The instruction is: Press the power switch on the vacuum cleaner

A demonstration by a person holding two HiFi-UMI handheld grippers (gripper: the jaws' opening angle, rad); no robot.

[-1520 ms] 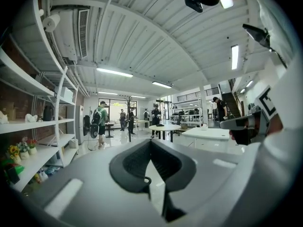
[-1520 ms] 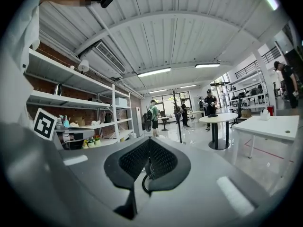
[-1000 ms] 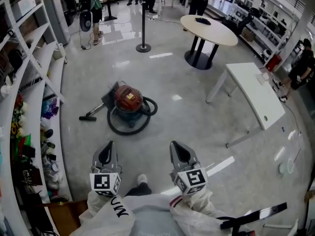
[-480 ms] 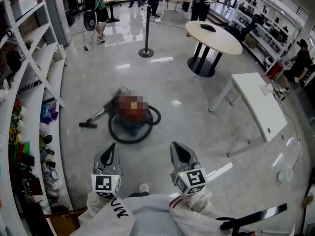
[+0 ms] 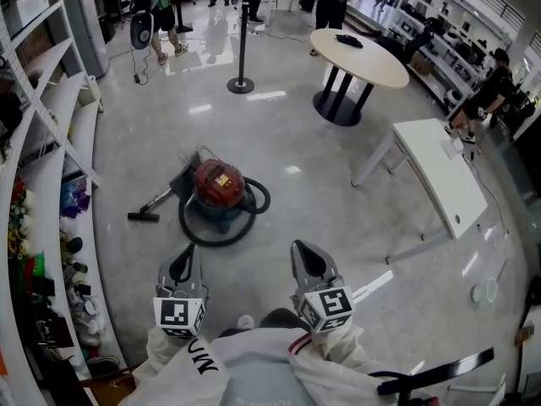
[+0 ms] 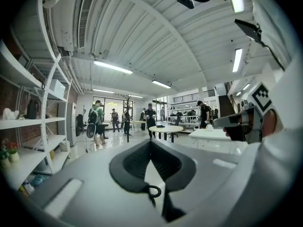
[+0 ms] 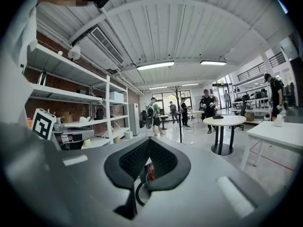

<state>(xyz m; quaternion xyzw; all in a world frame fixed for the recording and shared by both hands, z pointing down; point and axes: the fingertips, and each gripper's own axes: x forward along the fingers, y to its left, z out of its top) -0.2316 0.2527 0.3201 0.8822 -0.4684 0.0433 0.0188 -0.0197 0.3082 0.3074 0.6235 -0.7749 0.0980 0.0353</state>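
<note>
The red vacuum cleaner (image 5: 219,183) sat on the glossy grey floor (image 5: 313,142) ahead of the person, its black hose (image 5: 196,231) looped around it and the floor nozzle (image 5: 141,216) lying out to the left, near the white shelves (image 5: 38,155). Both grippers were held low and close to the person's body, well apart from the vacuum cleaner and pointing toward it. The left gripper (image 5: 188,249) had its jaws together at the tips with nothing held between them. The right gripper (image 5: 298,246) had its jaws together as well and was also empty; in the right gripper view a bit of the red body showed through the opening behind the tips. Farther off to the right stood a round table (image 5: 358,55) and a white table (image 5: 443,174), and a black post (image 5: 242,41) rose behind the vacuum cleaner. Several people (image 5: 152,7) stood at the far end of the room.
</note>
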